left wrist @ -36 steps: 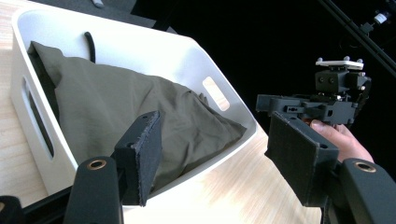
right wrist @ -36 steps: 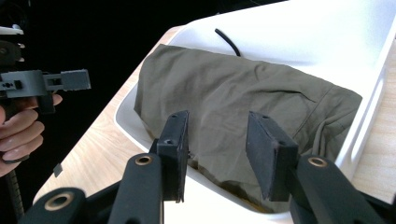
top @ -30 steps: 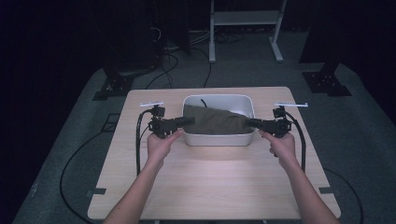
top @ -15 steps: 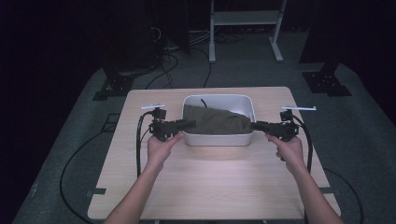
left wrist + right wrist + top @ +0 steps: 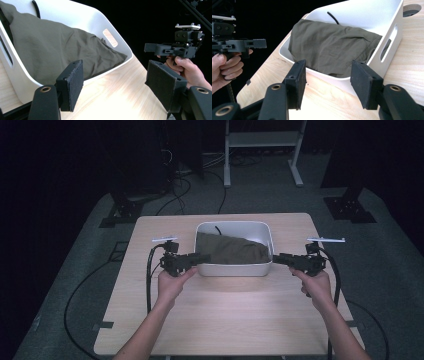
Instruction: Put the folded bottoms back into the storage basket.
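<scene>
Comparing with a second ago, I see both grippers, left and right, spread wider and off the olive cloth, now lying in the white bin.

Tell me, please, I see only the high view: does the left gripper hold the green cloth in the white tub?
Observer: No. In the left gripper view the left gripper is open. Its jaws have just been opening and nothing is between them. The cloth lies in the tub.
Operator: And the right gripper?
Observer: The right gripper is open too. Its jaws have just been opening and are empty, short of the tub's near rim.
Operator: Is anything else in the tub?
Observer: A black cord lies against the inner wall behind the cloth.
</scene>
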The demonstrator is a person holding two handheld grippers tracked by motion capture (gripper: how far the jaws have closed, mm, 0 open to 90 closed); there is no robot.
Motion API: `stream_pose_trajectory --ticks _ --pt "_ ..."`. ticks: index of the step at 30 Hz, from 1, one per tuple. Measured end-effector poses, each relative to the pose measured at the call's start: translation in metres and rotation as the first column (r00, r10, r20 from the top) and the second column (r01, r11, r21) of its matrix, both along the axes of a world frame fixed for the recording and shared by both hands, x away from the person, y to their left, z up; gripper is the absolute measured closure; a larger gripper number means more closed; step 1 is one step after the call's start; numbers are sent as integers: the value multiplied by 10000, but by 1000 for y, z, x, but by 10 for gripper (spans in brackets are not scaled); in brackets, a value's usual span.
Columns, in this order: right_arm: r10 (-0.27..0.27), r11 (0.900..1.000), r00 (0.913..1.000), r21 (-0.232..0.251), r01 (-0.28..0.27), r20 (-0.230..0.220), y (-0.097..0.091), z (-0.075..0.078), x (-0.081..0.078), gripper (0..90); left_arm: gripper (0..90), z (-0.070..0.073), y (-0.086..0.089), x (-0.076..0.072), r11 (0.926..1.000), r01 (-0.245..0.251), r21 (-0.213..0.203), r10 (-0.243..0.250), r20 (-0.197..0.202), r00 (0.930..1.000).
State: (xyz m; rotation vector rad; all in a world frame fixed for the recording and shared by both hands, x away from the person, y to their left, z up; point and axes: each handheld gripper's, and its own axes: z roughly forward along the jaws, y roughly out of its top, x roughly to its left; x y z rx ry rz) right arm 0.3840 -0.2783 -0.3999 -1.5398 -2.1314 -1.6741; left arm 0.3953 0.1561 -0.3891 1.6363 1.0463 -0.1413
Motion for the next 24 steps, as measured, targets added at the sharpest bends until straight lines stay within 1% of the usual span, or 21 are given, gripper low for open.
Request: stream_pose_trajectory --ticks 1,2,6,7,9,11,15,16,17,18,20,24 --pt "-16 10000 10000 12 16 -24 -1 -1 -1 436 287 -1 1 0 10000 -9 51 9 0 10000" --pt "-12 10000 10000 -9 12 -23 -1 -2 -2 433 282 -2 1 0 10000 -29 -1 29 -77 10000" --pt "29 10000 9999 -18 -30 -156 -4 -6 -4 412 279 -7 4 -2 10000 -22 -69 21 -152 9999" --pt "28 10000 9998 -78 -29 -172 -5 -6 -5 401 278 -7 4 -3 9999 -32 -100 31 -148 9999" --pt "15 10000 9999 15 -14 -147 -6 -8 -7 394 274 -9 5 -5 10000 18 -84 -20 -131 9999" --pt "37 10000 9998 -6 -37 -188 -7 -10 -9 383 274 -10 6 -6 10000 -10 -94 9 -146 9999" --pt "32 10000 9996 -39 -33 -290 -11 -15 -13 361 265 -13 8 -7 10000 -20 23 21 -162 9999" --pt "12 10000 9995 -96 -15 -316 -12 -15 -13 355 265 -14 9 -8 10000 -59 -77 57 -170 9998" --pt "-20 10000 9996 -16 19 -274 -13 -16 -15 355 265 -14 9 -9 10000 -16 -97 14 -187 9998" --pt "-15 10000 9996 78 17 -297 -14 -17 -16 355 265 -15 9 -10 10000 11 -35 -12 -116 9999" --pt "-6 10000 9996 28 6 -277 -15 -19 -18 351 265 -15 10 -12 10000 4 -92 -5 -120 9999" --pt "17 10000 9994 80 -14 -355 -18 -23 -21 342 264 -18 10 -15 9999 19 -151 -21 -124 9999"
